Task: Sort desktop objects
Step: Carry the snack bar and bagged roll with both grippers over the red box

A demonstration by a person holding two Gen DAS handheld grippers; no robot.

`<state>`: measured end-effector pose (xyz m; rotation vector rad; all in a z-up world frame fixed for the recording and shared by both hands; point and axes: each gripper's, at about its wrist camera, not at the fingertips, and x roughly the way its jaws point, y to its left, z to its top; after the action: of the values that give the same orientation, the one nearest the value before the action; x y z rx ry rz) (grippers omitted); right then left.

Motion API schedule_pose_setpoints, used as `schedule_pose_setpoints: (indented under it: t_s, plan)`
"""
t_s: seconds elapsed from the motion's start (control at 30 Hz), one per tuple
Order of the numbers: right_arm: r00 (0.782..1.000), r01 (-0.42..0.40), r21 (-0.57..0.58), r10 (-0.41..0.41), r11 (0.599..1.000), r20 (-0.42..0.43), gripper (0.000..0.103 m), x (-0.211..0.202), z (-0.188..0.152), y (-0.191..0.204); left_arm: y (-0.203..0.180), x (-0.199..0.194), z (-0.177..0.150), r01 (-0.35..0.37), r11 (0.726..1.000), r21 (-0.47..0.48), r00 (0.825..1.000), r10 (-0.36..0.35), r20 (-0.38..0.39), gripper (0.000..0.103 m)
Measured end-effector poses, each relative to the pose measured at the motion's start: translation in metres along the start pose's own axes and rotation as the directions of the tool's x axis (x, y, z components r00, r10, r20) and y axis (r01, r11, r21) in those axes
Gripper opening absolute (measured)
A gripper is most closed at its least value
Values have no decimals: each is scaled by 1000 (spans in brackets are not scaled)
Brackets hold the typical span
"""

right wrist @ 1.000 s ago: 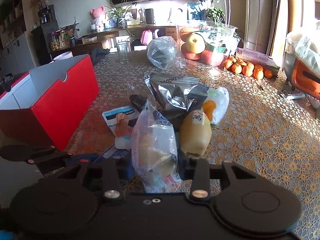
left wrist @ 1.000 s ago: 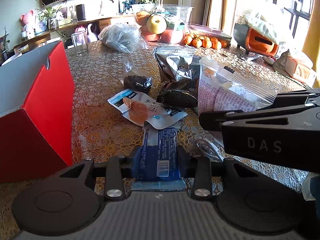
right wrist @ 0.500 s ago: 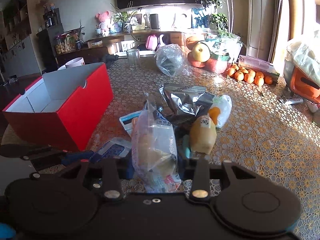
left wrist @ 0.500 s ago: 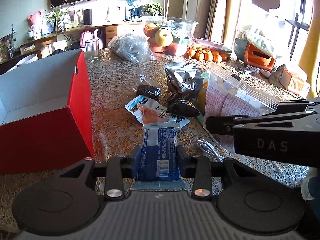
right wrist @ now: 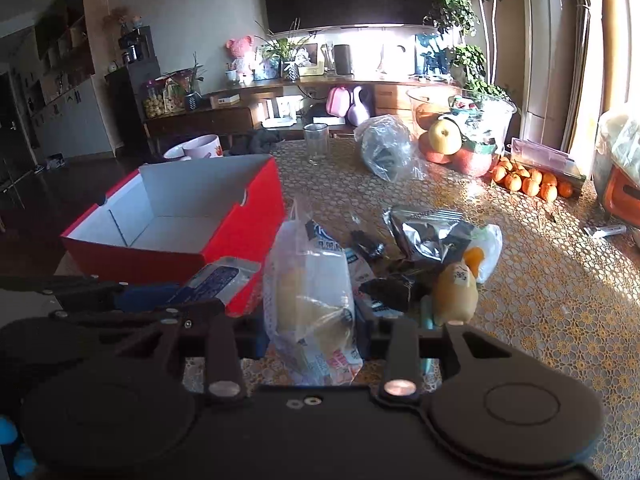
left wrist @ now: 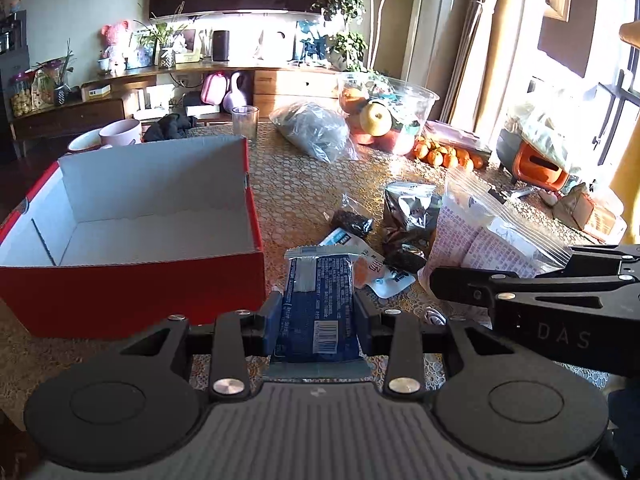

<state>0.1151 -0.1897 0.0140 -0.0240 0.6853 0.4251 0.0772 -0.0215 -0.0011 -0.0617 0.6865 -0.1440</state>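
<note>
My left gripper (left wrist: 318,322) is shut on a blue snack packet (left wrist: 318,300), held above the table just right of the open red box (left wrist: 132,280). My right gripper (right wrist: 310,332) is shut on a clear bag of bread (right wrist: 308,300); the same clear bag (left wrist: 480,236) and the right gripper's arm appear at the right of the left wrist view. The left gripper with its blue packet (right wrist: 216,280) shows at the left of the right wrist view, beside the red box (right wrist: 176,248). Loose snack packets lie ahead: a silver foil bag (right wrist: 428,236), a yellow pouch (right wrist: 456,292), a white packet (left wrist: 376,268).
The table wears a gold lace cloth (right wrist: 540,280). At the back stand a glass (right wrist: 316,144), a grey plastic bag (right wrist: 388,152), a clear bowl of fruit (right wrist: 460,128) and several tangerines (right wrist: 528,182). An orange-and-grey appliance (left wrist: 536,160) sits far right.
Both grippers have risen and pulled back with their loads. The red box's white inside now shows fully; the left gripper has shifted toward it.
</note>
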Motion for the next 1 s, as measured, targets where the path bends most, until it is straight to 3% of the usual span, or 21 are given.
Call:
schedule_pose_setpoints:
  t_s: [0.63, 1.0]
  plan:
    - [989, -146, -122, 145, 982, -15, 39, 3, 41, 74, 71, -63, 18, -87, 995, -53, 992, 91, 85, 36]
    - [985, -173, -157, 172, 972, -20, 39, 28, 68, 97, 115, -66, 38, -174, 983, -65, 976, 181, 122, 36]
